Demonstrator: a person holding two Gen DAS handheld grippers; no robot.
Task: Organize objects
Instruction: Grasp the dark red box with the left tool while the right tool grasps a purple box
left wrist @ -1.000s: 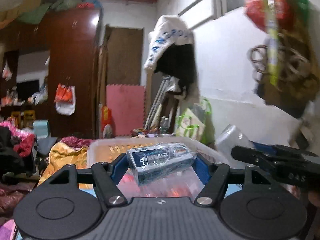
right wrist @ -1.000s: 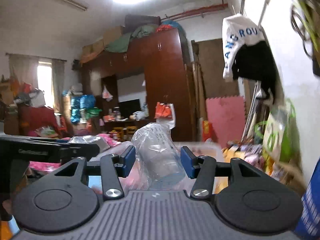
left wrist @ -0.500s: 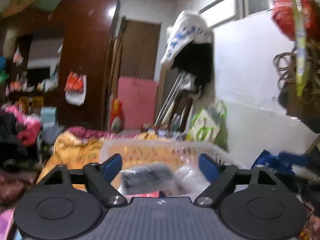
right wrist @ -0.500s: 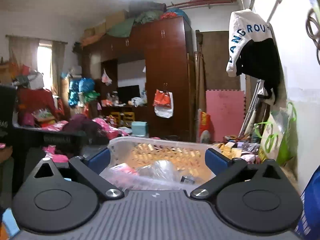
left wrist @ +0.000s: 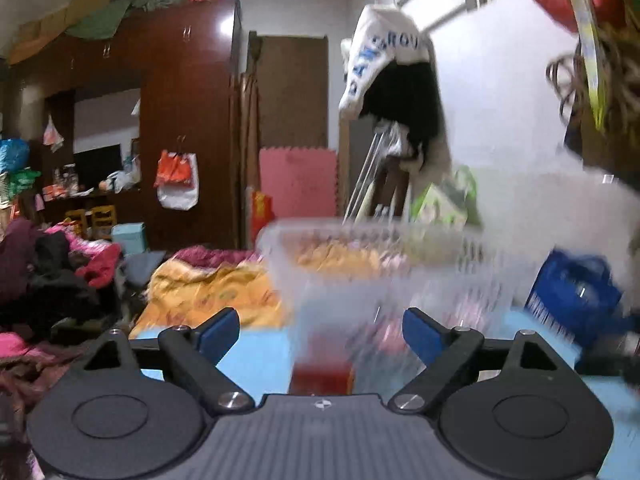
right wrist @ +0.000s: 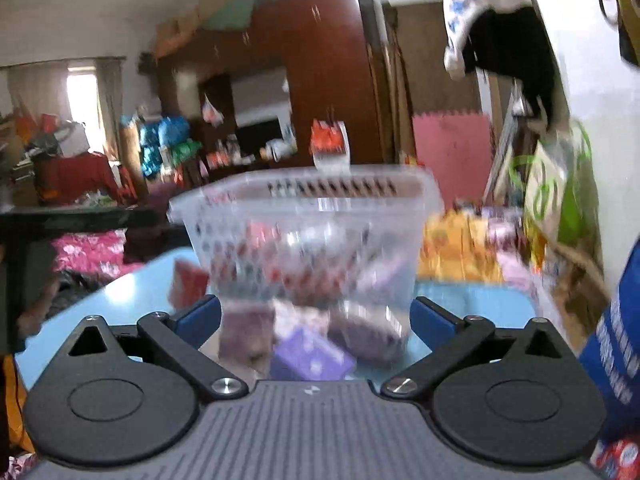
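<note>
Two grippers face one crowded room, and both frames are smeared by motion blur. Biggest in view is the dark wooden wardrobe (left wrist: 188, 120) along the back wall, with a pink foam mat (left wrist: 298, 182) leaning just beside it. Nearer lies the light blue table (right wrist: 120, 300), and on it stands the clear perforated plastic basket (right wrist: 308, 216), upright, its rim well above both pairs of fingertips. Through its wall show several small packages, red and purple, too blurred to name. At the basket's foot, on the table, sit a purple box (right wrist: 310, 356) and what may be two wrapped packets just beside it, though the blur makes that uncertain. A small red box (right wrist: 186, 284) rests on the table left of the basket.

In the left wrist view the same basket (left wrist: 360, 256) sits ahead and slightly right, with a red item (left wrist: 322, 374) low in front of it, between the fingers.

Left gripper (left wrist: 320, 332): jaws spread wide, holding nothing. Right gripper (right wrist: 316, 316): also spread wide and empty, with the basket's base and the purple box lying in the gap ahead.
</note>
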